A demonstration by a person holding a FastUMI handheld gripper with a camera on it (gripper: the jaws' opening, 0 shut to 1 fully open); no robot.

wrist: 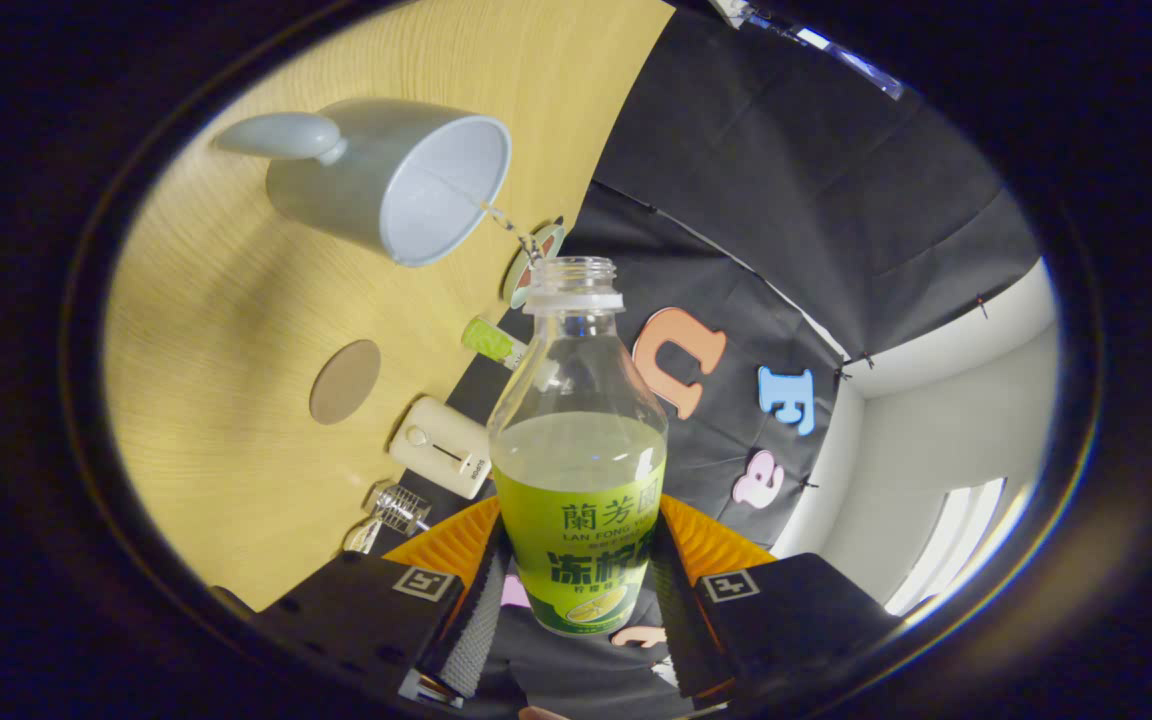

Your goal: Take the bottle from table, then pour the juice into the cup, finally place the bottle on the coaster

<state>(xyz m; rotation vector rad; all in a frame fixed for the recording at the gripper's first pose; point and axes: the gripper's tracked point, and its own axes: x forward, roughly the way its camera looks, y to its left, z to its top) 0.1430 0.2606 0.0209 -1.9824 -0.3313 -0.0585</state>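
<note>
My gripper (576, 600) is shut on the juice bottle (578, 450), both fingers pressing its green label. The bottle is clear, uncapped and roughly half full of pale liquid. The whole view is rolled, so the bottle is tilted over toward the pale blue-grey cup (391, 180), which stands on the wooden table (226, 300) beyond the bottle's mouth. A thin stream of juice (508, 225) runs from the bottle's mouth into the cup's opening. A round brown coaster (345, 381) lies flat on the table, between the cup and my fingers.
Along the table's back edge by the booth wall sit a cream box-shaped device (441, 446), a small clear glass object (391, 512), a green-capped small item (489, 340) and a round lid-like object (532, 265). A white wall stands beyond the cloth.
</note>
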